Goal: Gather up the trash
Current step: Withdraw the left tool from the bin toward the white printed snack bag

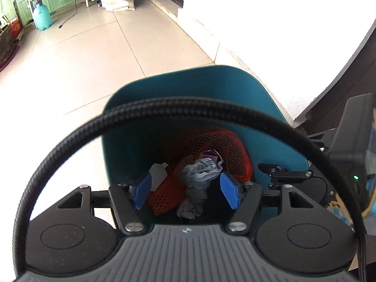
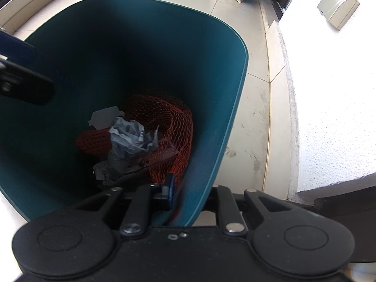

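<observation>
A teal bin (image 1: 235, 89) (image 2: 235, 108) stands on the tiled floor. Inside lie an orange mesh net (image 1: 221, 145) (image 2: 178, 127), crumpled grey paper (image 1: 199, 176) (image 2: 129, 138) and a white scrap (image 2: 103, 117). My left gripper (image 1: 186, 191) hangs open above the bin's mouth, its blue pads (image 1: 230, 191) apart and holding nothing; the grey paper lies below, between them. My right gripper (image 2: 185, 195) is shut on the bin's near right wall, one blue pad (image 2: 169, 189) inside; the outer finger is hidden behind the wall. The right gripper also shows in the left wrist view (image 1: 284, 174).
A white wall and step (image 1: 270, 35) run along the bin's right side. A black cable (image 1: 164, 104) arcs across the left wrist view. Far off stand a teal sprayer bottle (image 1: 41, 16), white bags (image 1: 117, 0) and a rack (image 1: 9, 35).
</observation>
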Tool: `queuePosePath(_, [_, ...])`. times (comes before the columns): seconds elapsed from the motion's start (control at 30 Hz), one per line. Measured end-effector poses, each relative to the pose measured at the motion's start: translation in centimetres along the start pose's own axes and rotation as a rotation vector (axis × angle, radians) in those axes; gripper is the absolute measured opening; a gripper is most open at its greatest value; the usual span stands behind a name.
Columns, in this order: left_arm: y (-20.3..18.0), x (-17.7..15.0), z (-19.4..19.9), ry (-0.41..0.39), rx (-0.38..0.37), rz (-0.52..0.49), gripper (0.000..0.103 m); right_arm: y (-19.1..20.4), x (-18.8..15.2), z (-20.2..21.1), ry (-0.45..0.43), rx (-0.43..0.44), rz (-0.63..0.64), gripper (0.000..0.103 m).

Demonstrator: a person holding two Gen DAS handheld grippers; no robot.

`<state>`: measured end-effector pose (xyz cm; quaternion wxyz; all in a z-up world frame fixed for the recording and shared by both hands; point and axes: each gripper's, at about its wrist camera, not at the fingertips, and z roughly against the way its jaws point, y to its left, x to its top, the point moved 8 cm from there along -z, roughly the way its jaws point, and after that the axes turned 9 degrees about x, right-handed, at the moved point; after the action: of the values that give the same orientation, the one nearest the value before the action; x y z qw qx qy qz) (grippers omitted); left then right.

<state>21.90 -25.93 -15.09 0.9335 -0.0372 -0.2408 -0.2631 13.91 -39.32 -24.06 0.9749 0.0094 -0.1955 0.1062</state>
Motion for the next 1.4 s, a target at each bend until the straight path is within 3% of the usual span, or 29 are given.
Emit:
queuePosePath(0.27, [4.9, -1.6, 4.9, -0.07, 0.054, 0.067, 0.071, 0.5, 0.1, -0.1, 0.011, -0.02, 0.008, 0.016])
queuePosePath(0.47, [8.9, -3.6, 6.3, -0.065, 0.069, 0.132, 0.076, 0.6, 0.3, -0.6, 0.022, -0.023, 0.003, 0.015])
queuePosePath(0.63, [11.4, -6.0, 5.5, -0.045, 0.101, 0.106, 0.079, 0.1, 0.5, -1.3, 0.041, -0.023, -0.035, 0.01])
queuePosePath(0.8, [12.4, -8.7, 0.3, -0.022, 0.166, 0.032, 0.079, -0.7, 0.7, -1.5, 0.035, -0.021, -0.077, 0.009])
queuePosePath(0.97, [11.0, -12.4, -7.3, 0.114, 0.115, -0.023, 0.079, -0.2, 0.6, -1.6, 0.037, -0.031, -0.052, 0.01])
queuePosePath(1.1, [9.3, -14.3, -12.1, 0.176, 0.127, -0.085, 0.079, 0.0, 0.5, -1.5, 0.035, -0.028, -0.036, 0.01])
queuePosePath(1.4, [9.0, -17.1, -19.9, 0.307, 0.106, -0.074, 0.079, 0.3, 0.3, -1.4, 0.035, -0.022, -0.014, 0.01])
